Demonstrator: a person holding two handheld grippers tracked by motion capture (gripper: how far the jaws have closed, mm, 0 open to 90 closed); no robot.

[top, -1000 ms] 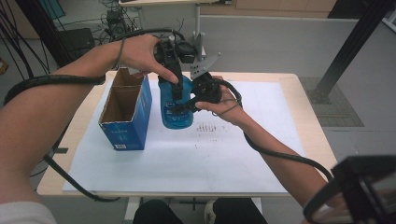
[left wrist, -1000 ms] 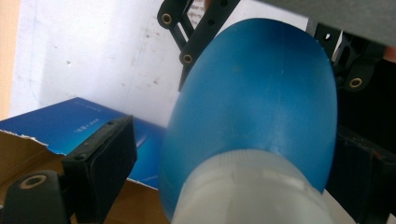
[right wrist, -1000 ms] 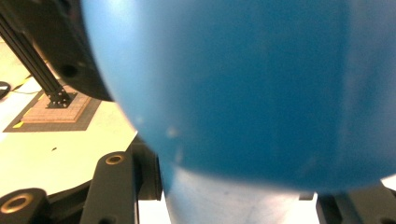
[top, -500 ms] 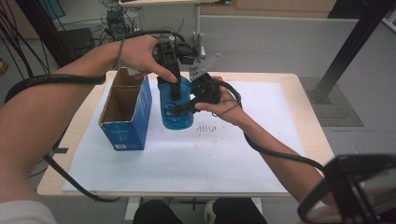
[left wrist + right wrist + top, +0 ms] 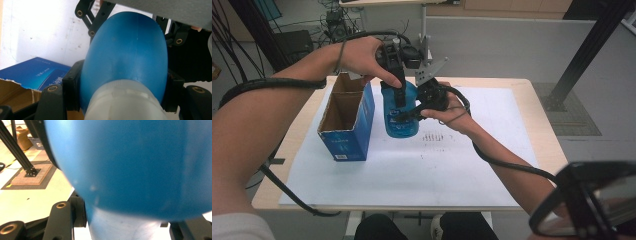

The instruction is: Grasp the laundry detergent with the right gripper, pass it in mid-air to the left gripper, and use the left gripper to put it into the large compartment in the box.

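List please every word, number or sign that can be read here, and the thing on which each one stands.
None can be read for certain.
Blue box: white lettering and a small white label low on its front, too small; in the left gripper view white characters on its side, blurred.
White paper sheet: faint dotted marks, unreadable.
Blue bottle: no print visible.

In the high view we cannot see the upper part of the blue bottle (image 5: pixel 401 116): the left gripper (image 5: pixel 398 75) and the hand around it cover it. The right gripper (image 5: pixel 424 100) hides the bottle's right flank. In the left gripper view the bottle's pale cap end (image 5: pixel 125 105) runs off the near edge, and the blue carton (image 5: pixel 32 75) is cut at the left. In the right gripper view the bottle (image 5: pixel 130 165) is blurred and overruns the frame.
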